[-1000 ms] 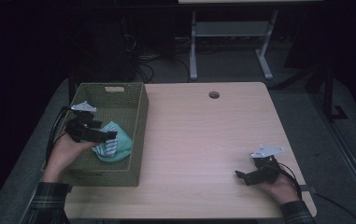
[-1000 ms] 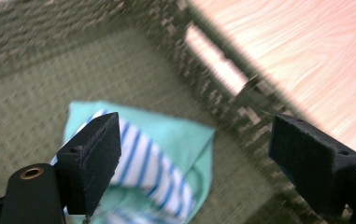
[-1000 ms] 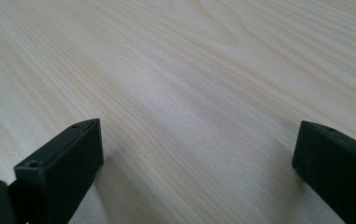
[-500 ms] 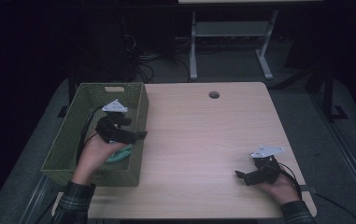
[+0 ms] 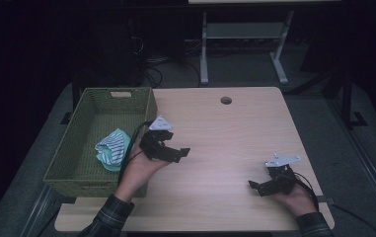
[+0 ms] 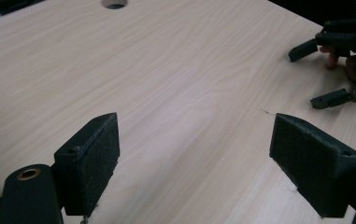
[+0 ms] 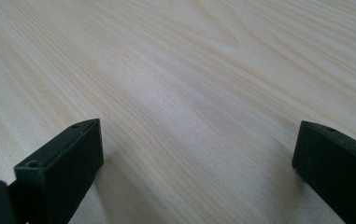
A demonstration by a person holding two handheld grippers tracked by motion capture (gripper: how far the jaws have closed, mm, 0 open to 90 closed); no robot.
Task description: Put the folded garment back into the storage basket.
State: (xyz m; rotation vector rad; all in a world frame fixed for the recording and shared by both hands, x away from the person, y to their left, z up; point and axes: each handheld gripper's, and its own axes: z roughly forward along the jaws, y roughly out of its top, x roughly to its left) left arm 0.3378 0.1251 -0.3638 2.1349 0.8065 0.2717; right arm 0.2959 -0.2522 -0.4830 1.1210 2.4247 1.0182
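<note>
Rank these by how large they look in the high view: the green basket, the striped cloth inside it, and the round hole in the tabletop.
Largest to smallest:
1. Green woven basket, clearly the largest.
2. Striped cloth, lying crumpled in the basket.
3. Round hole in the tabletop, the smallest; it lies farther from the camera, but the difference is too large to change the order.

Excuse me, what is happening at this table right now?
A person holds a gripper in each hand. The left gripper is open and empty, over the table just beside the green basket, where a striped cloth lies. The right gripper rests open near the table's front right.
</note>
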